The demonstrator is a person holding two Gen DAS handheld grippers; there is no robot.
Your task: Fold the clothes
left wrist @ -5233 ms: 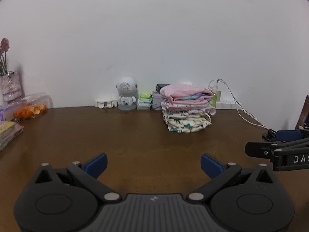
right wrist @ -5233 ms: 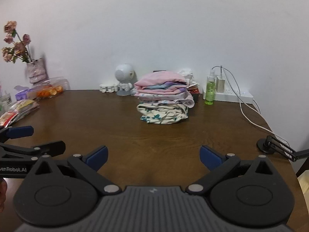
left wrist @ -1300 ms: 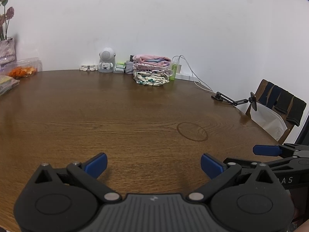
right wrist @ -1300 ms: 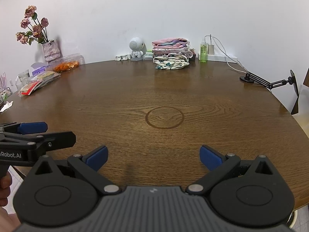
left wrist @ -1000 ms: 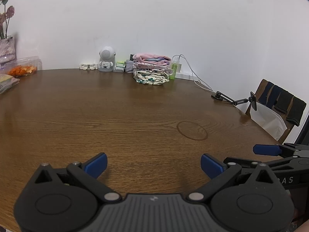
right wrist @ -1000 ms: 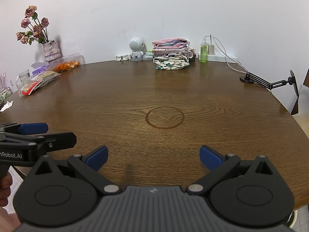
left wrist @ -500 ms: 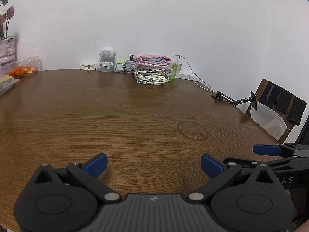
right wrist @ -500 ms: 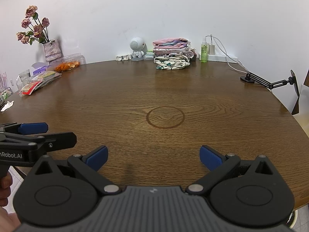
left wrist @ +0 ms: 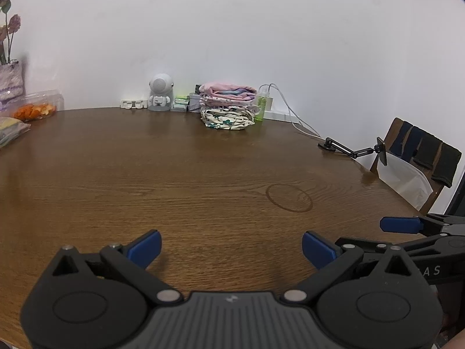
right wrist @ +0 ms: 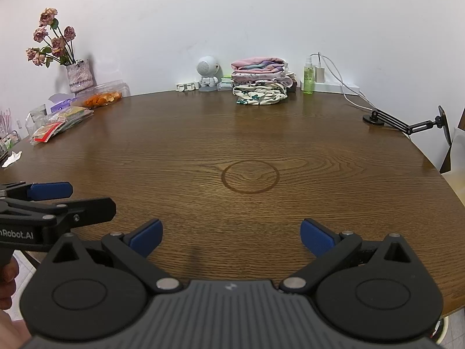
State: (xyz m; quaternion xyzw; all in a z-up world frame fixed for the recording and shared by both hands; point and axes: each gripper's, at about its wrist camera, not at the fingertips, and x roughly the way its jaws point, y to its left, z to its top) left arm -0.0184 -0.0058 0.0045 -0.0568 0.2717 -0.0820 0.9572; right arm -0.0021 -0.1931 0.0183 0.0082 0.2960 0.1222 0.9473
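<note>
A stack of folded clothes (left wrist: 228,106) (right wrist: 261,80), pink on top and a floral cream piece at the bottom, rests at the far edge of the round wooden table (left wrist: 174,180) (right wrist: 319,151), against the wall. My left gripper (left wrist: 231,245) hovers open over the near edge with nothing between its blue pads. My right gripper (right wrist: 231,236) is likewise open and empty, far from the stack. Each gripper shows at the side of the other's view. No loose garment lies on the table.
A small white robot figure (right wrist: 207,73), a green bottle (right wrist: 308,77), a power strip with cable (right wrist: 337,87) and a black phone arm (right wrist: 404,122) line the far and right edges. Flowers in a vase (right wrist: 78,78) and snack packets (right wrist: 62,123) sit left. A chair (left wrist: 418,157) stands right.
Over five seconds both grippers drew back from the stack to the near table edge. In the last second they barely moved; both stayed open.
</note>
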